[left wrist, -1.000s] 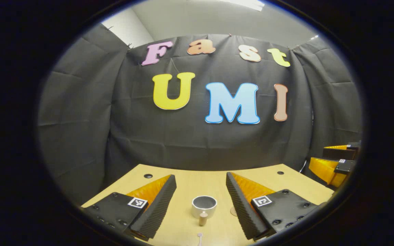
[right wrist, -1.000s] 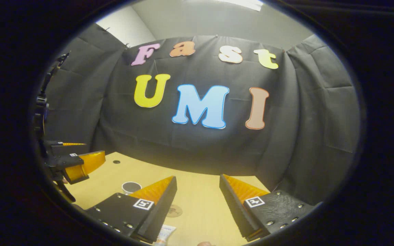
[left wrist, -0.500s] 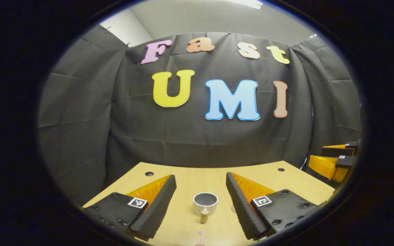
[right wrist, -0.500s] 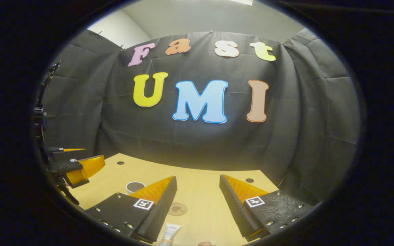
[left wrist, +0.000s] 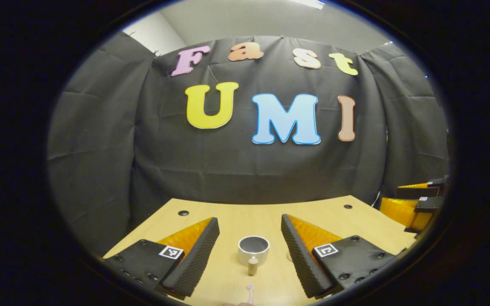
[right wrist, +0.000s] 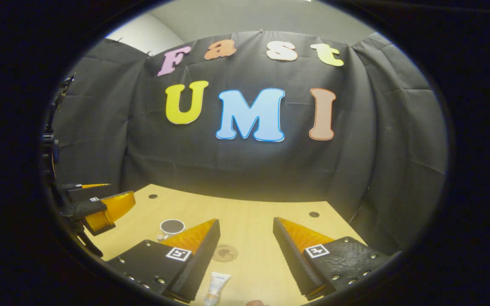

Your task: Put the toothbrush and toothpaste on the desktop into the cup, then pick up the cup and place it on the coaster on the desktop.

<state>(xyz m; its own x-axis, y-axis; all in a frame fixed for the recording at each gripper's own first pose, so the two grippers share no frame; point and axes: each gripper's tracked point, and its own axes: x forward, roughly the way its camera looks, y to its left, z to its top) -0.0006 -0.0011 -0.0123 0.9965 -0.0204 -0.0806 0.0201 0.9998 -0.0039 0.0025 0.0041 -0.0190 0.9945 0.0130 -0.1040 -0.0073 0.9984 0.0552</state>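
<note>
In the left gripper view, the toothbrush [left wrist: 249,293] is cut off at the 6 o'clock edge, so just its small head and a bit of stick show. The coaster [left wrist: 289,256] hides behind the right finger, peeking out as a thin sliver.

In the right gripper view, the toothpaste [right wrist: 215,289] runs off the 6 o'clock edge. The cup [right wrist: 171,227] at 8 o'clock is partly hidden behind the left finger.

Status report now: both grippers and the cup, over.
Left gripper open, right gripper open, both empty. Cup empty on desktop; toothpaste lying flat. Path clear.
</note>
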